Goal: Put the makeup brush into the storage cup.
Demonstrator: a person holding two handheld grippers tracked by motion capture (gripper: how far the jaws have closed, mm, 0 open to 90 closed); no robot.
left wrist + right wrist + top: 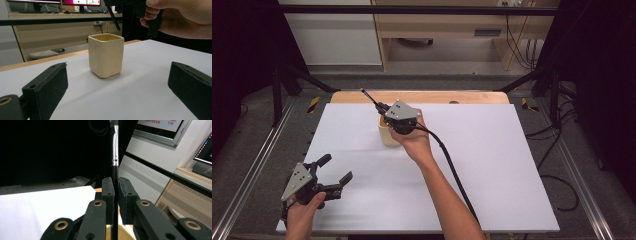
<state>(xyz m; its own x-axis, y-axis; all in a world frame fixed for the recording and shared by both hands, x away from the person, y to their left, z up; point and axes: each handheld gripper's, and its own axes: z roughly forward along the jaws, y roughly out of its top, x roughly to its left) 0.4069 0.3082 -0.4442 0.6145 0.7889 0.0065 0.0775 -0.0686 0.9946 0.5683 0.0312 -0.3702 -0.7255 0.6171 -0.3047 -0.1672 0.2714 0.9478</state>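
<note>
High view sets out the table under its white sheet, with a cream square cup standing upright near the far middle and the right gripper held directly above it. That gripper's fingers are pressed together on a thin black brush, whose dark handle runs up between the pads to a silver ferrule and out past the tips, tilted away toward the far edge of the table. The step in hand looks to be putting the brush into the cup: the lower end of the handle appears to sit at or just inside the cup's mouth, though how deep it reaches I cannot tell. The next move would call for lowering the hand straight, keeping the handle clear of the rim, and then easing the fingers apart so the brush can lean against the inner wall. The left gripper rests at the near left corner, well apart from the cup, its fingers spread wide with nothing between them, pointed toward the cup across the sheet.
</note>
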